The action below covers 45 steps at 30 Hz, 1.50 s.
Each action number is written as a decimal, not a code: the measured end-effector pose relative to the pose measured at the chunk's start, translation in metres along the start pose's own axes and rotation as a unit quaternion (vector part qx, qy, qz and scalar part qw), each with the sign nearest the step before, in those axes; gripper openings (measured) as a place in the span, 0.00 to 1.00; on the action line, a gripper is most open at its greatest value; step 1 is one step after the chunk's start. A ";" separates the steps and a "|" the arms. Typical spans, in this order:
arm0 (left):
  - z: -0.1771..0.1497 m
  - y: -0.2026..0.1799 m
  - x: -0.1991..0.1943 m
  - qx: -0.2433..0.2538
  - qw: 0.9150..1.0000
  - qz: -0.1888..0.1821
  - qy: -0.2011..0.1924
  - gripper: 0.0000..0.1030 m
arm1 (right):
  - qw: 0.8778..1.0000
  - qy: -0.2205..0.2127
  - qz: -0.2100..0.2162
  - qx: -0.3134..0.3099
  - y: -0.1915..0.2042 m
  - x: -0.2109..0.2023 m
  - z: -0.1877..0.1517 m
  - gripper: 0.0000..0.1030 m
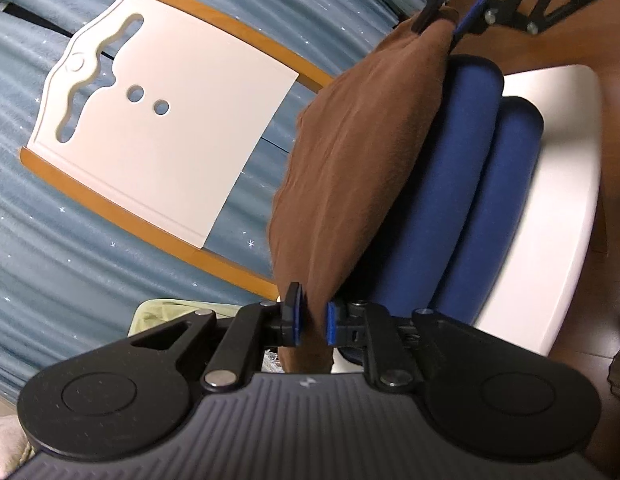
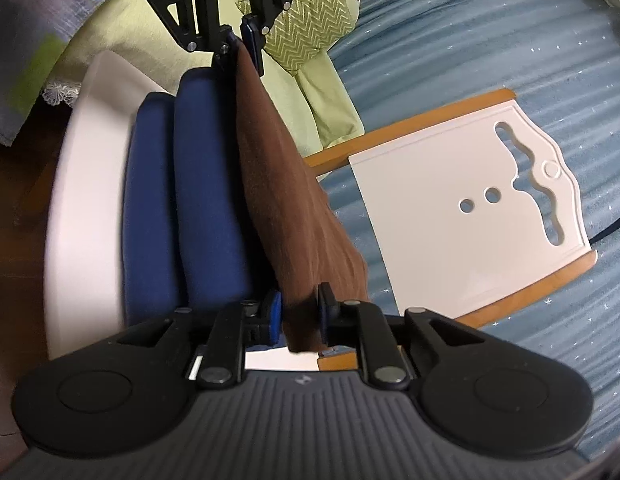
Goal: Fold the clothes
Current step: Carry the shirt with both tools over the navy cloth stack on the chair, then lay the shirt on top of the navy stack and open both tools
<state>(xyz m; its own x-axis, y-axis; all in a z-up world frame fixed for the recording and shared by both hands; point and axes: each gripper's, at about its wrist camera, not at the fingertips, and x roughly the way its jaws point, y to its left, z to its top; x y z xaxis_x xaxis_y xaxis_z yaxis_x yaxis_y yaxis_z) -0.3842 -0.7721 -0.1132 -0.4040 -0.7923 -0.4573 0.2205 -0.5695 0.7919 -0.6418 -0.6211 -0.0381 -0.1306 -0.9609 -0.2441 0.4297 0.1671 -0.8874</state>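
Note:
A brown cloth (image 1: pixel 349 160) (image 2: pixel 282 184) hangs stretched on edge between my two grippers, above folded dark blue garments (image 1: pixel 469 184) (image 2: pixel 206 200). Those lie stacked on a white seat (image 1: pixel 557 200) (image 2: pixel 86 184). My left gripper (image 1: pixel 313 318) (image 2: pixel 240 46) holds one end of the cloth's upper edge, which fills the narrow gap between its blue pads. The other end sits pinched between the pads of my right gripper (image 2: pixel 300 314) (image 1: pixel 449 16). The cloth's lower edge is hidden against the blue stack.
A white board with cut-outs and orange wooden rails (image 1: pixel 170 120) (image 2: pixel 469 220) lies on a blue star-patterned cover (image 1: pixel 50 240) (image 2: pixel 509 40). Green cushions (image 2: pixel 310 20) sit beyond the seat. Dark wooden floor (image 1: pixel 613 160) (image 2: pixel 14 200) shows past the seat.

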 end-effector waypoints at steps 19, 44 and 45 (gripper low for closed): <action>-0.026 -0.001 0.033 0.042 0.999 0.009 0.009 0.16 | 1.000 0.000 0.012 0.026 0.007 0.027 0.017 0.07; 0.000 0.047 0.025 -0.136 0.990 0.013 -0.037 0.22 | 0.950 -0.073 -0.012 0.303 -0.026 0.012 0.040 0.11; 0.001 0.038 0.036 -0.127 0.991 -0.001 -0.029 0.20 | 0.950 -0.063 -0.013 0.306 -0.024 0.022 0.038 0.11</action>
<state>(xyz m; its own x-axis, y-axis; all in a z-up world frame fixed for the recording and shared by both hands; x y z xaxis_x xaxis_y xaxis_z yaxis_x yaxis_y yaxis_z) -0.3912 -0.8222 -0.0992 -0.4528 -0.7815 -0.4292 0.4331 -0.6135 0.6603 -0.6213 -0.6550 -0.0077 -0.0566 -0.9883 -0.1420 0.8721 0.0203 -0.4889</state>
